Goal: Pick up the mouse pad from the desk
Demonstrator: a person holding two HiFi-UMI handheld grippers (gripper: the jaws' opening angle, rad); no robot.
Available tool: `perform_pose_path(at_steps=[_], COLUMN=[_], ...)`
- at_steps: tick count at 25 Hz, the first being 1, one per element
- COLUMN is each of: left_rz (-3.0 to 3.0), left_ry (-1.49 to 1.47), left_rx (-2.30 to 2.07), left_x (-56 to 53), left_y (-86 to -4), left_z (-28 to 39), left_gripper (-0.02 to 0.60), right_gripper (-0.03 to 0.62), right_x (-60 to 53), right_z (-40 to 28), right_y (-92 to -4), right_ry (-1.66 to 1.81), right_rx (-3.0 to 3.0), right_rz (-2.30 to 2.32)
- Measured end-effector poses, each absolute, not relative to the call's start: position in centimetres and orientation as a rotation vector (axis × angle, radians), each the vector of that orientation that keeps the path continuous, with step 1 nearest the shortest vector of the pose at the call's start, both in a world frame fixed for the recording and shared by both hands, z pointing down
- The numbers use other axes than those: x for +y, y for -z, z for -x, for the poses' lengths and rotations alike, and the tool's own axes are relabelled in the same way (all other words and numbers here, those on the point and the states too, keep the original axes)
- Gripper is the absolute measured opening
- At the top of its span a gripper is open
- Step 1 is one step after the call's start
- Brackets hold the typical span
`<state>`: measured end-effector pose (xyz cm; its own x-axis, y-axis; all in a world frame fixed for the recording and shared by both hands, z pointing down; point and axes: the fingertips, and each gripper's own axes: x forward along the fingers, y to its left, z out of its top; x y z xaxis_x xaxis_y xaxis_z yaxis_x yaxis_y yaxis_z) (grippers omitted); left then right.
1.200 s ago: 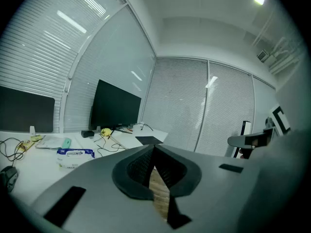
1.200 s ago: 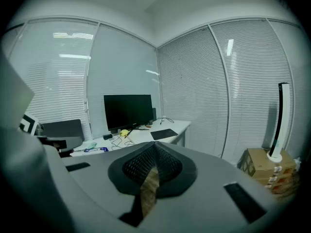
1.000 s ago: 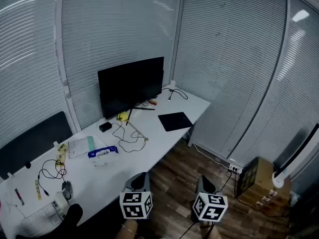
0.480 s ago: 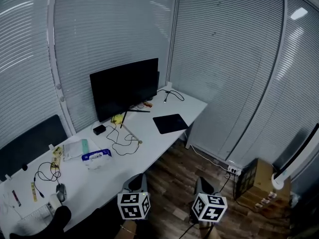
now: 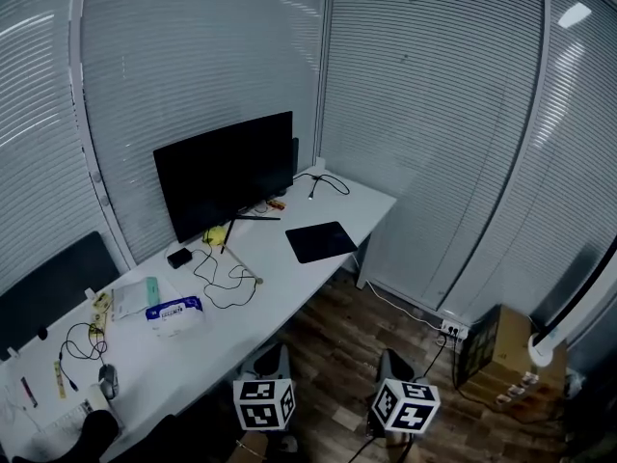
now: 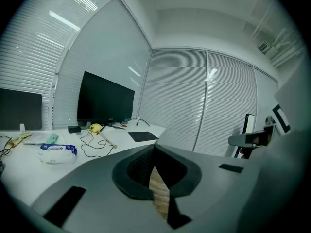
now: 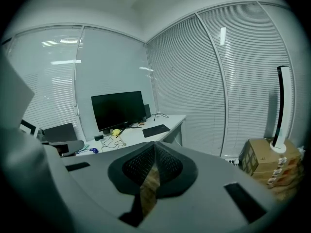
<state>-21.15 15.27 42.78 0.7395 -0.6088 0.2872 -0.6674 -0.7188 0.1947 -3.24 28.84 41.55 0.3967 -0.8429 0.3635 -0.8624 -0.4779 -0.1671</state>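
The black mouse pad (image 5: 321, 242) lies flat near the right end of the white desk (image 5: 241, 307), in front of the monitor's right side. It also shows small and far off in the left gripper view as the mouse pad (image 6: 142, 136) and in the right gripper view as the mouse pad (image 7: 156, 130). My left gripper (image 5: 272, 352) and right gripper (image 5: 391, 357) hang low over the wooden floor, well short of the desk. The left gripper (image 6: 154, 145) has its jaws together with nothing between them. So does the right gripper (image 7: 154, 142).
A dark monitor (image 5: 224, 172) stands at the desk's back, with cables (image 5: 227, 276), a wipes pack (image 5: 174, 313) and a mouse (image 5: 105, 381) to the left. A black chair back (image 5: 48, 283) is at far left. A cardboard box (image 5: 506, 350) and power strip (image 5: 453, 329) sit on the floor at right.
The desk, monitor and mouse pad have slid leftward in the head view. Both grippers have dropped slightly toward the picture's bottom edge and stay shut.
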Motion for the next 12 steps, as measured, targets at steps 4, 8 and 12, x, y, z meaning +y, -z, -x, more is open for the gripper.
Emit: perform_pose_path(at_steps=[4, 8, 12], left_rz=[-2.662, -2.657, -2.651], left_ry=[-0.289, -0.296, -0.282], left_rx=[-0.996, -0.991, -0.993], left_x=[14.5, 13.4, 11.8], left_y=[-42.7, -43.4, -43.5], left_z=[19.8, 18.4, 16.9], left_gripper=[0.015, 0.015, 0.015], right_gripper=[0.034, 0.034, 0.034], right_x=[28.4, 27.4, 25.9], right_z=[2.0, 0.9, -0.3], right_y=[-42.1, -42.7, -42.7], right_ry=[-0.644, -0.655, -0.64], right_rx=[-1.568, -1.566, -1.573], right_rz=[-2.591, -2.583, -2.567])
